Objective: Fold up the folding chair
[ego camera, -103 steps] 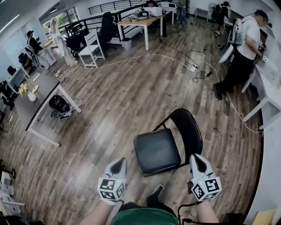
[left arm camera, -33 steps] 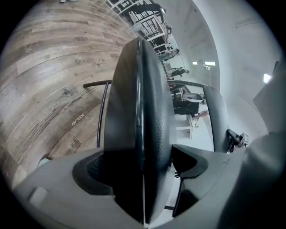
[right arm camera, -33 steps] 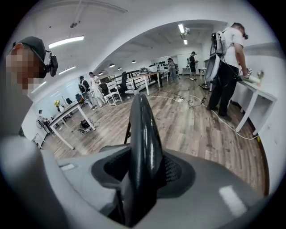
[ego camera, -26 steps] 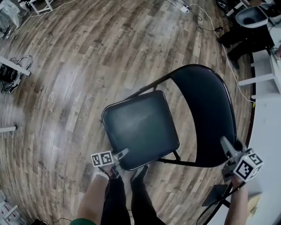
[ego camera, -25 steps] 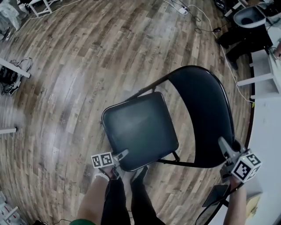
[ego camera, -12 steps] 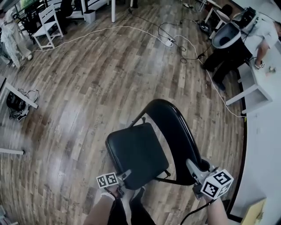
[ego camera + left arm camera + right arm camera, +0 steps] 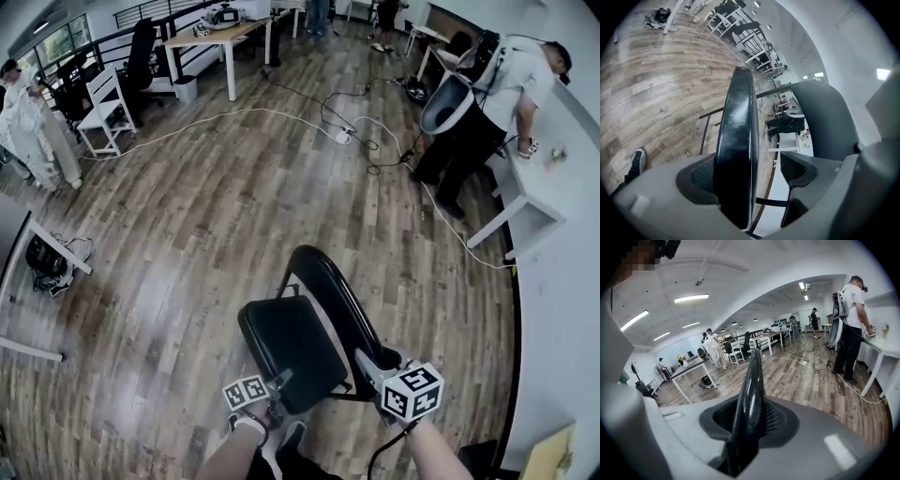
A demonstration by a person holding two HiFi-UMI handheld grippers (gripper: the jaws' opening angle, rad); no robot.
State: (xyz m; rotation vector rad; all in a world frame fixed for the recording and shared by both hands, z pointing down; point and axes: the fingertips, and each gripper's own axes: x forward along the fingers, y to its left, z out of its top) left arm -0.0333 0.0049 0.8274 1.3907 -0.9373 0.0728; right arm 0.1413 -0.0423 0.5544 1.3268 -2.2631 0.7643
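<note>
Looking down from the head view, the folding chair (image 7: pixel 323 309) is found just ahead of the person's shoe (image 7: pixel 291 437), with wood floor (image 7: pixel 187 234) all around it. Its seat (image 7: pixel 289 345) is reached from the near side by the left hand-held gripper (image 7: pixel 278 380), whose tips are set at the seat's near edge. In the left gripper view the black seat is seen edge-on between the jaws. It lies against one pad (image 7: pixel 699 176), while the other pad (image 7: pixel 798 168) stands clear of it with a gap between. This hand-held gripper is therefore recorded as open around the seat, not clamped.

The backrest (image 7: pixel 337 295) rises just beside the seat, and its near end is taken by the right hand-held gripper (image 7: pixel 367 364). In the right gripper view the thin edge of the backrest is seen upright between the jaws, which have just been closing and are pressed on it from both sides.
</note>
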